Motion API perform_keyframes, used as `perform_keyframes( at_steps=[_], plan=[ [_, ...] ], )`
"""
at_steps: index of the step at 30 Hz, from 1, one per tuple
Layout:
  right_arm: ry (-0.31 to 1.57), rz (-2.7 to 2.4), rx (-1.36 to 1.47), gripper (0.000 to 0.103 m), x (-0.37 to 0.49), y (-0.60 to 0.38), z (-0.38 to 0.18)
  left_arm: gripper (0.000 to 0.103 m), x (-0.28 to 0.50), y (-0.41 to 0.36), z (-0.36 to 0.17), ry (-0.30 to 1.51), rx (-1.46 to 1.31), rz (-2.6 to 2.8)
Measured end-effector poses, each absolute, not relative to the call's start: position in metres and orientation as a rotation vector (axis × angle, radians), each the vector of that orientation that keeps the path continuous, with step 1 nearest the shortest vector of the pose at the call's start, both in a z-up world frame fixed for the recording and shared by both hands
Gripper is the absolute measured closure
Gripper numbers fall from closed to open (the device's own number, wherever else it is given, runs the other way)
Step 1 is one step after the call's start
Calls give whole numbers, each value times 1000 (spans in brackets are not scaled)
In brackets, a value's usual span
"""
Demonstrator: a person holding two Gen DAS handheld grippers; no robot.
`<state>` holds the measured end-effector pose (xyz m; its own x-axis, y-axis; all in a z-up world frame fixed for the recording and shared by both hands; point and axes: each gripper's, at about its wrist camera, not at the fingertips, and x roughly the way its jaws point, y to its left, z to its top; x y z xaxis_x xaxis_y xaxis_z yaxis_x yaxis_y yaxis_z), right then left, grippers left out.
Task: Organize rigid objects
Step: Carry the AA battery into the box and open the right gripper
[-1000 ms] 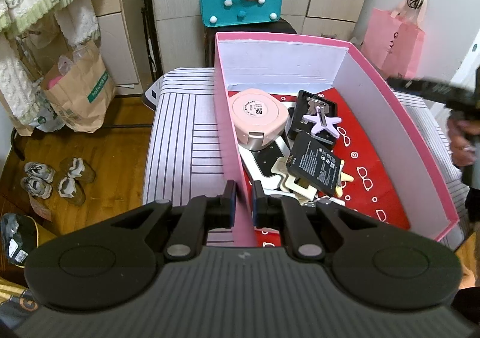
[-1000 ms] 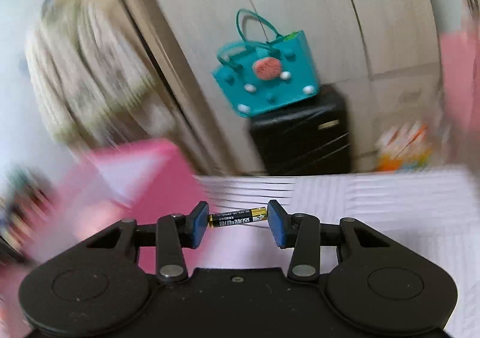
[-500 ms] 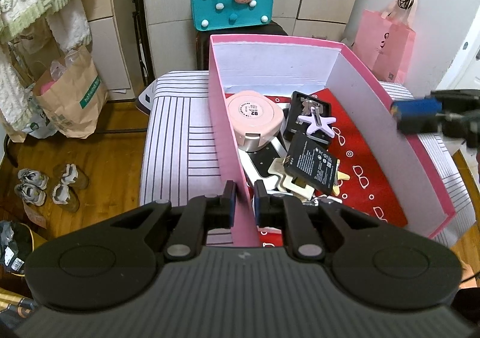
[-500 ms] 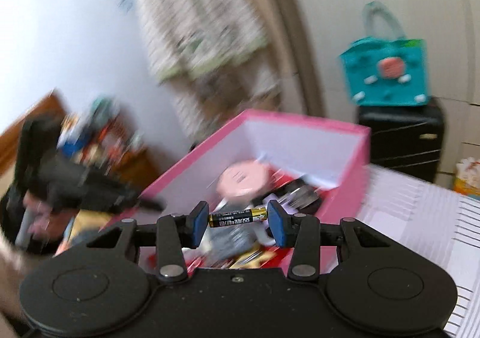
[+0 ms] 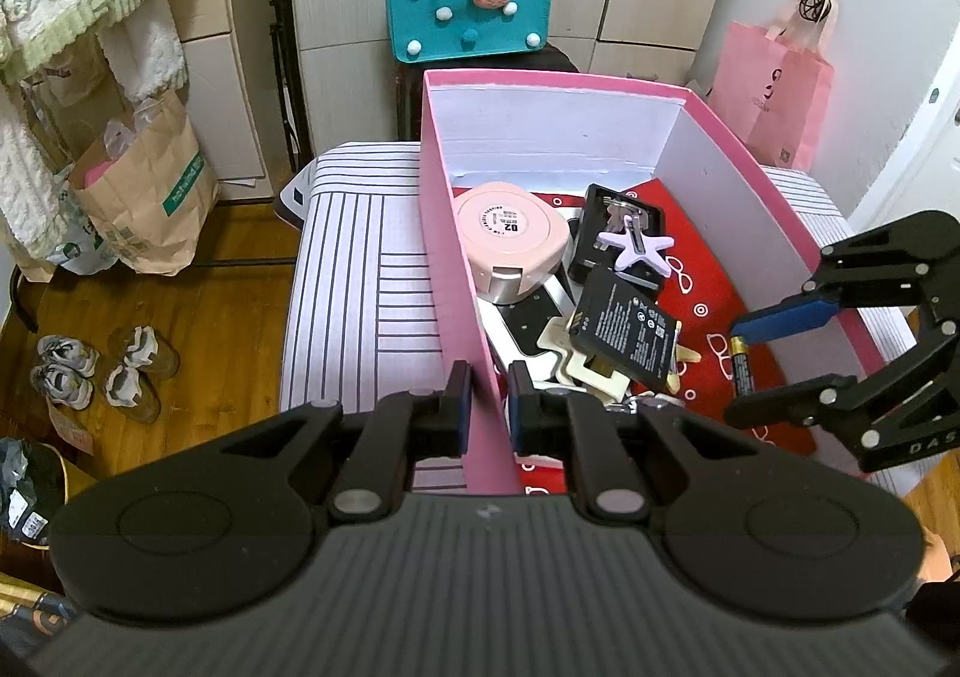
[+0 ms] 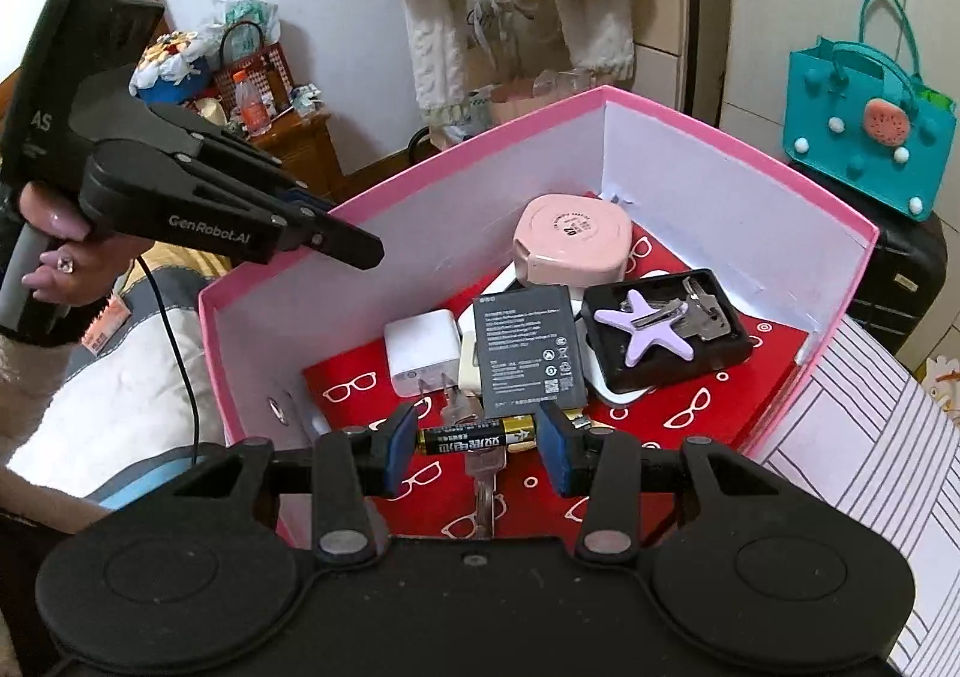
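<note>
A pink box (image 5: 447, 269) with a red patterned floor stands on a striped surface. My left gripper (image 5: 487, 407) is shut on the box's near left wall; it also shows in the right wrist view (image 6: 360, 251). My right gripper (image 6: 477, 440) is shut on a black and gold AA battery (image 6: 477, 437), held end to end above the box's floor; the battery also shows in the left wrist view (image 5: 742, 362). Inside lie a pink round case (image 6: 573, 242), a flat black phone battery (image 6: 528, 353), a white charger plug (image 6: 423, 353), and a black tray with keys and a purple star (image 6: 651, 329).
A teal felt bag (image 5: 471, 8) sits on a dark suitcase behind the box. A pink paper bag (image 5: 780, 83) hangs at the right. A brown paper bag (image 5: 144, 203) and small shoes (image 5: 96, 365) are on the wooden floor at the left.
My right gripper has swung with the AA battery from over the striped surface to over the inside of the pink box. My left gripper has kept its hold on the box wall.
</note>
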<state>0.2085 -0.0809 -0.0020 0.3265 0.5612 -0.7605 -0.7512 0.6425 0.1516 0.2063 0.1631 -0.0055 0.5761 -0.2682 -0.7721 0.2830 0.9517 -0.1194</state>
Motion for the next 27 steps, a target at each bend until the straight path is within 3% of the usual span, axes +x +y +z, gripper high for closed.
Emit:
perform_keyframes(
  at_steps=[12,27],
  plan=[
    [666,717,-77,51,185,-120,36,92,205,164,-7,893,-5,-309],
    [571,335,83,46,152,-147,13,92,198,163,-4,888,-34,-270]
  ],
)
